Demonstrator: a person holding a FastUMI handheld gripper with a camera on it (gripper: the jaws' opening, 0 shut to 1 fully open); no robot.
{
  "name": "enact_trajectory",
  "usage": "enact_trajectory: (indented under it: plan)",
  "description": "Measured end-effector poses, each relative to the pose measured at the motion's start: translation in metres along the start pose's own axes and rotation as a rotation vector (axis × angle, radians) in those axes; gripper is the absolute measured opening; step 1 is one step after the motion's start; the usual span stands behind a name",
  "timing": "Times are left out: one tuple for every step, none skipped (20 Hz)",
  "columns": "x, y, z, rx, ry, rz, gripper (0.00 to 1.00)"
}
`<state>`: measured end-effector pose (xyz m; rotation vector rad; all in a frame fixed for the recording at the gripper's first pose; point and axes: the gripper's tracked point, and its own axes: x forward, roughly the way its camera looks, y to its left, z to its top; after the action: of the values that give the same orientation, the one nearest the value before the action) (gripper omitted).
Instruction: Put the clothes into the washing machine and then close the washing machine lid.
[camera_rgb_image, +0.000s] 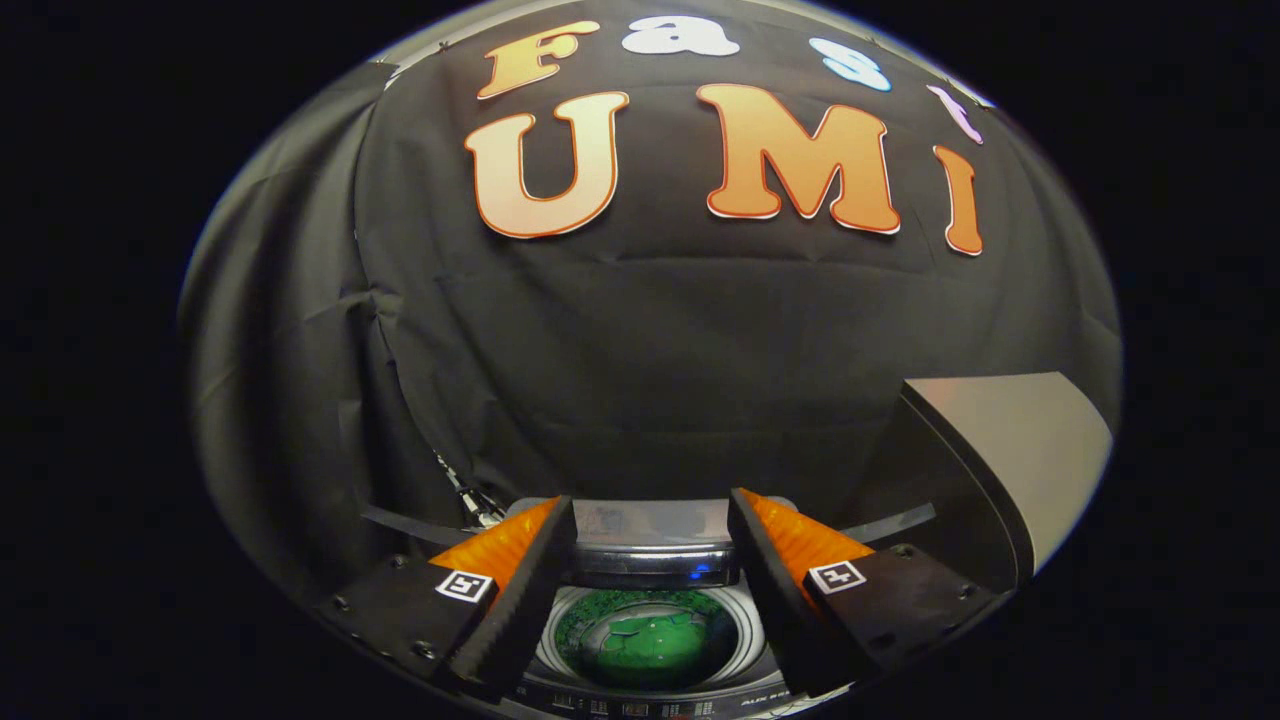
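We are hovering the gripper, jaws released, over the washing machine | green clothes lying in its drum | panel writing unreadable

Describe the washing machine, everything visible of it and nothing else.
The washing machine is a small top-loader seen from above, between and below the open gripper, whose fingers do not touch it. Its round drum opening has a pale rim and holds something green, apparently cloth. Behind the opening rises a grey, glossy part with a small blue light; whether that is the raised lid cannot be told. A dark control strip with small markings runs along the near edge.
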<state>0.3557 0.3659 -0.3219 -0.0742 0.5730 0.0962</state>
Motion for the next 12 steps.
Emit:
enact_trajectory:
  plan:
    - [-0.001,0.0,-0.007,0.002,0.011,-0.001,0.99]
    - [0.0,0.0,-0.015,0.007,0.034,0.001,0.99]
    - [-0.001,-0.001,-0.025,0.013,0.069,-0.001,0.99]
    - [-0.001,-0.004,-0.037,0.016,0.102,-0.008,0.99]
    - [0.002,-0.006,-0.047,0.019,0.125,-0.009,0.99]
    - [0.004,-0.005,-0.055,0.023,0.139,-0.008,0.99]
    - [0.004,-0.005,-0.065,0.029,0.157,-0.006,0.99]
    - [0.006,-0.004,-0.07,0.033,0.17,-0.007,0.99]
    - [0.006,-0.004,-0.079,0.037,0.184,-0.007,0.99]
    - [0.007,-0.005,-0.086,0.043,0.2,-0.006,0.99]
    - [0.01,-0.005,-0.096,0.05,0.217,0.001,0.99]
    - [0.013,-0.004,-0.104,0.055,0.239,0.001,0.99]
